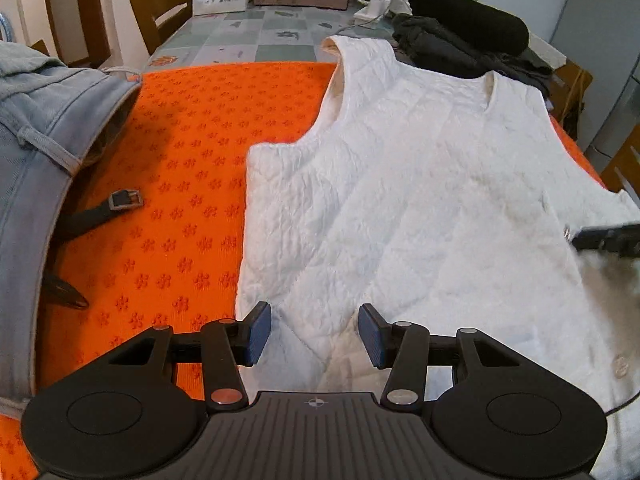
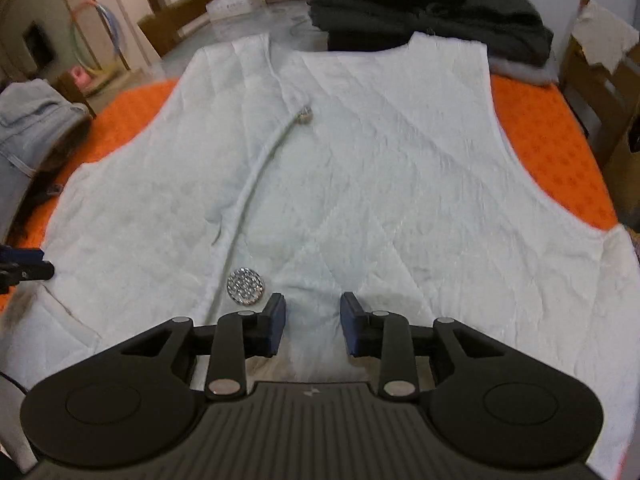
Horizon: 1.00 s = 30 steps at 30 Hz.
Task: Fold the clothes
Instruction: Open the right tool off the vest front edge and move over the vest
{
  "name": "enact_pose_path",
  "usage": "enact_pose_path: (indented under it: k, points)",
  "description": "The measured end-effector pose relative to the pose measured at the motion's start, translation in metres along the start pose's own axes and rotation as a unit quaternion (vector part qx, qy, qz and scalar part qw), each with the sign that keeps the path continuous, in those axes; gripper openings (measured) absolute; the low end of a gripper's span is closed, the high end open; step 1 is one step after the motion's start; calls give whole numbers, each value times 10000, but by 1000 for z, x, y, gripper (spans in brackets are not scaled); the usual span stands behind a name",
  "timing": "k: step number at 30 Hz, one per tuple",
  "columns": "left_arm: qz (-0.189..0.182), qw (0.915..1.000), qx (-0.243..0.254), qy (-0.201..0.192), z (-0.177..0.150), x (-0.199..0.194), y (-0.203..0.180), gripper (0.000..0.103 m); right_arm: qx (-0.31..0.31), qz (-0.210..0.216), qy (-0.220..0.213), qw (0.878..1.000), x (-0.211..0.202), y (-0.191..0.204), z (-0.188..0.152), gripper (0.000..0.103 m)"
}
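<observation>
A white quilted sleeveless vest [image 1: 420, 168] lies spread flat on an orange patterned mat [image 1: 184, 184]. My left gripper [image 1: 315, 334] is open, its blue pads just above the vest's near left hem. In the right wrist view the vest [image 2: 360, 168] fills the middle, with a front placket and a round sparkly button [image 2: 245, 286]. My right gripper [image 2: 313, 328] is open over the vest's near hem, right of the button. The right gripper's tip shows at the left wrist view's right edge [image 1: 608, 238]. The left gripper's tip shows at the right wrist view's left edge [image 2: 24, 266].
Light blue jeans [image 1: 36, 152] with a dark belt [image 1: 100, 210] lie on the mat's left side. Dark clothes [image 1: 468, 40] are piled behind the vest. Beyond are a tiled tabletop [image 1: 256, 36], a wooden chair [image 1: 164, 8], a tissue pack and a box.
</observation>
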<state>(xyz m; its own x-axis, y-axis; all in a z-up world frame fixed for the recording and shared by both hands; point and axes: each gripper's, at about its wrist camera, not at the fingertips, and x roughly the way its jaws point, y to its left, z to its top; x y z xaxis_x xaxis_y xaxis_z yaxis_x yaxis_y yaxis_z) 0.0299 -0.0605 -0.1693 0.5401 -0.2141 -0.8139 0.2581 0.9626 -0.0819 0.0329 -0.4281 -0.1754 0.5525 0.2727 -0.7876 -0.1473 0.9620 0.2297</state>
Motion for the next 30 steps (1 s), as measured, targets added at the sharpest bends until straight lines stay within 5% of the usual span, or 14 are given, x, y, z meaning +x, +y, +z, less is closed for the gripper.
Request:
enact_pose_path:
  k: [8, 16, 24, 30]
  points:
    - [38, 9990, -392, -209, -2, -31, 16, 52, 392, -135, -344, 9985, -52, -25, -9, 36]
    - [292, 9945, -1010, -4, -45, -69, 51, 54, 931, -727, -323, 9925, -119, -74, -79, 43]
    - [-726, 9819, -1740, 175, -106, -93, 70, 56, 1568, -1298, -179, 9789, -166, -89, -180, 56]
    - [-1104, 9734, -1991, 263, -131, -92, 63, 59, 2088, -1137, -457, 9702, -185, -92, -226, 61]
